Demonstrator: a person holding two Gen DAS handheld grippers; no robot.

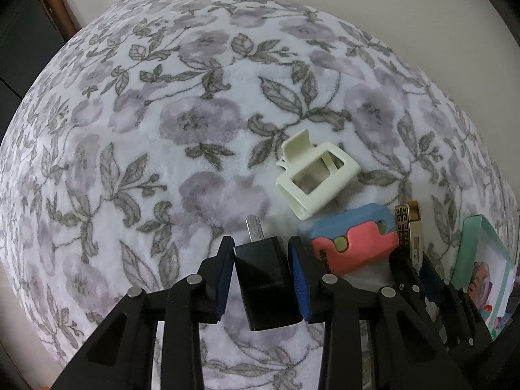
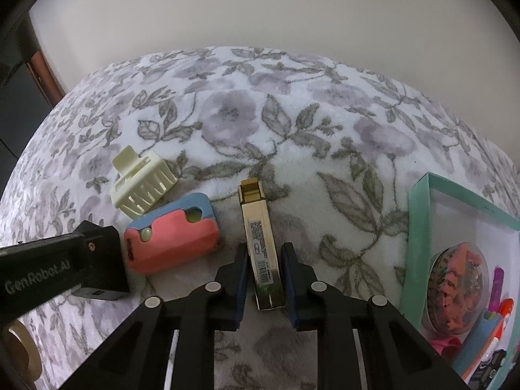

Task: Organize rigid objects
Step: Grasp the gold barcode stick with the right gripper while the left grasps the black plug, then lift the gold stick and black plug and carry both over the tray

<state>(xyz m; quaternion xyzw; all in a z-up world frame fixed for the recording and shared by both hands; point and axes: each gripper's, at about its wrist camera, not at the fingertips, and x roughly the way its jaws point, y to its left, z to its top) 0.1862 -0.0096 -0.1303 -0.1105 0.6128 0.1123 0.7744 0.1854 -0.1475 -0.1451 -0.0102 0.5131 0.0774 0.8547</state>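
Observation:
My left gripper [image 1: 262, 253] points down at the flowered blanket [image 1: 162, 130], its blue pads pressed on both sides of a black charger plug [image 1: 263, 279] with a metal prong at its far end. My right gripper [image 2: 265, 260] is shut on a slim gold case [image 2: 260, 247] with a printed label, which lies lengthwise between the pads. Between the two held things lies a pink and blue plastic piece [image 2: 172, 240], with a cream hair claw clip [image 2: 143, 185] just beyond it. The left wrist view shows the clip [image 1: 317, 175], the pink piece [image 1: 354, 237] and the gold case [image 1: 408, 224].
A teal-rimmed box [image 2: 419, 227] stands at the right, holding a round tub of coloured bits, markers and small items. A tape roll [image 2: 18, 347] shows at the lower left of the right wrist view. A pale wall runs behind the blanket.

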